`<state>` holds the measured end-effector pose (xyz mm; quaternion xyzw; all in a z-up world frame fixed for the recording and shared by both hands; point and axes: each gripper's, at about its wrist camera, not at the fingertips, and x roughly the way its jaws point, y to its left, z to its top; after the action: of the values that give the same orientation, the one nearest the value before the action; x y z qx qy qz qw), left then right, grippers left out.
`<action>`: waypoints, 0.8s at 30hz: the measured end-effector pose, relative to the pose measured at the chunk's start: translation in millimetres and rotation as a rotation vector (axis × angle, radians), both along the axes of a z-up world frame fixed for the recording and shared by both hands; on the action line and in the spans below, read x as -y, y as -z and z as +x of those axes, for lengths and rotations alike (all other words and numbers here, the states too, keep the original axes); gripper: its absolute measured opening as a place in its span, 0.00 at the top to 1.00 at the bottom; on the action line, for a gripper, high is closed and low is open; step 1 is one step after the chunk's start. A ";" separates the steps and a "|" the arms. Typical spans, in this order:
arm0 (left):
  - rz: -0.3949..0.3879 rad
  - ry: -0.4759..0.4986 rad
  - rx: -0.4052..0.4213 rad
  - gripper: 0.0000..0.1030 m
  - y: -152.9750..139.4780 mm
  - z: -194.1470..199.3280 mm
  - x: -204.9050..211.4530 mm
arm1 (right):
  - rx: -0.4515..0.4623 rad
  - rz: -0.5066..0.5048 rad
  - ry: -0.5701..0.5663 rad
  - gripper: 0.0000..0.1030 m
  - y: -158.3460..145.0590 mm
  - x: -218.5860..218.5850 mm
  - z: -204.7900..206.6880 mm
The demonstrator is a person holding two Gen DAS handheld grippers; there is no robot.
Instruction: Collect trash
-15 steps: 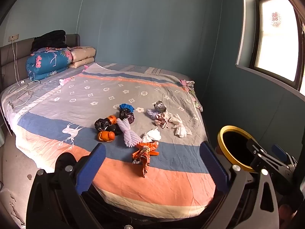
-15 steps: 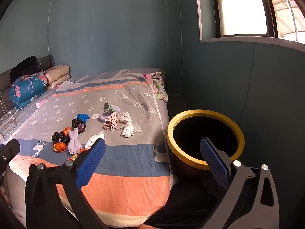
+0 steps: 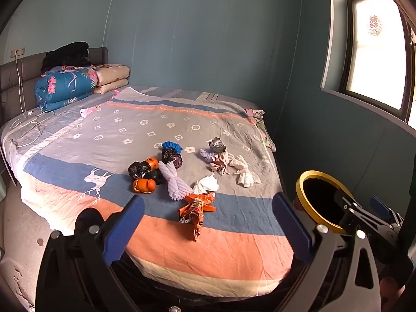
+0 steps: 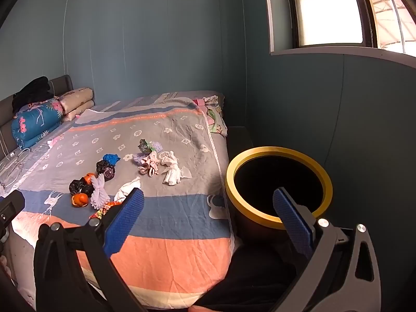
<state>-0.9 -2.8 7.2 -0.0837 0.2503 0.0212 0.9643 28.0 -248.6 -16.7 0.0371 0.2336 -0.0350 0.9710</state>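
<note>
Both the left gripper [image 3: 208, 223] and right gripper [image 4: 208, 215] gape wide and empty (trash [image 3: 193, 175] litters the bed [image 3: 234, 247], beside the yellow-rimmed bin [image 4: 279, 153]).

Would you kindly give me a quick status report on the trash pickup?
Left gripper and right gripper open, empty. Trash pile untouched on the bedspread. Yellow-rimmed bin beside the bed. Path clear.
</note>
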 end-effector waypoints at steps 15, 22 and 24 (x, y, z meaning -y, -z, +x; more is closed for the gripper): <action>0.001 0.002 -0.005 0.08 6.6 -0.8 -0.9 | -0.009 -0.005 0.002 0.07 6.8 -1.1 2.1; 0.000 0.002 -0.007 0.08 6.8 -2.0 -1.9 | -0.017 -0.001 0.007 0.07 6.1 -0.4 1.7; 0.000 0.003 -0.008 0.08 6.9 -2.4 -2.1 | -0.018 -0.001 0.008 0.07 6.3 -0.7 2.0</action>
<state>-3.3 -0.7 0.3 -0.0835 0.2544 0.0201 0.9633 30.0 -248.0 -23.0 0.0373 0.2424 -0.0392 0.9687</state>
